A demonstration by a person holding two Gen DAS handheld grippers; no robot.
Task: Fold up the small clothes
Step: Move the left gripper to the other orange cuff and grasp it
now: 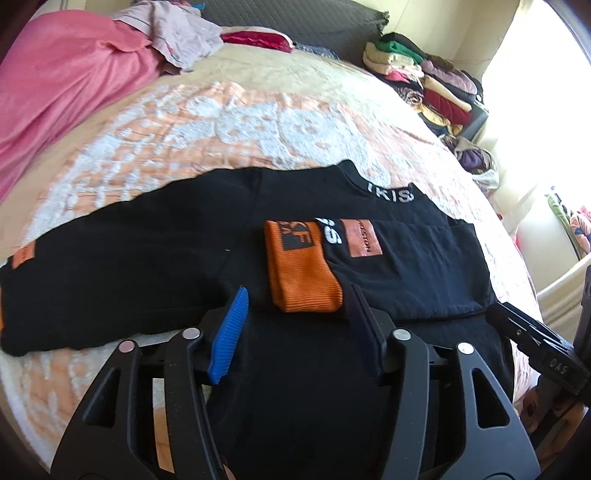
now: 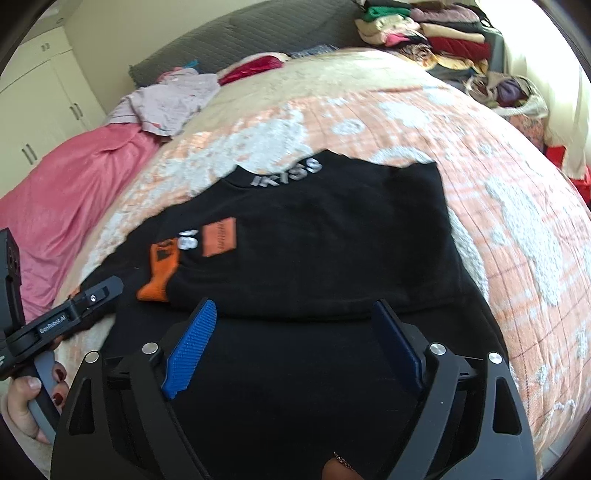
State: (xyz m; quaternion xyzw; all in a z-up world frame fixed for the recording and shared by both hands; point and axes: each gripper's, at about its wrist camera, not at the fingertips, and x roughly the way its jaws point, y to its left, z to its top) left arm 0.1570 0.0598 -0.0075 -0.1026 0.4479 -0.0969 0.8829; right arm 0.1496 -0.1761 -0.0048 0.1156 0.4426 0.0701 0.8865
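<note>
A black long-sleeved top (image 1: 184, 258) (image 2: 314, 229) lies flat on the bed, collar with white lettering (image 1: 391, 194) (image 2: 288, 171) at the far side. Its right sleeve is folded across the chest, the orange cuff (image 1: 301, 273) (image 2: 160, 273) near the middle. The left sleeve stretches out to the left (image 1: 55, 280). My left gripper (image 1: 297, 295) is open just above the hem, close to the cuff, holding nothing. My right gripper (image 2: 295, 310) is open over the hem, empty. The left gripper also shows in the right wrist view (image 2: 92, 295), the right one in the left wrist view (image 1: 532, 336).
The bed has an orange and white patterned cover (image 1: 221, 125) (image 2: 498, 192). A pink blanket (image 1: 62, 88) and a pale garment (image 1: 177, 33) lie at its far left. Stacked folded clothes (image 1: 436, 81) (image 2: 424, 29) stand at the far right. White cupboards (image 2: 40, 96) are at left.
</note>
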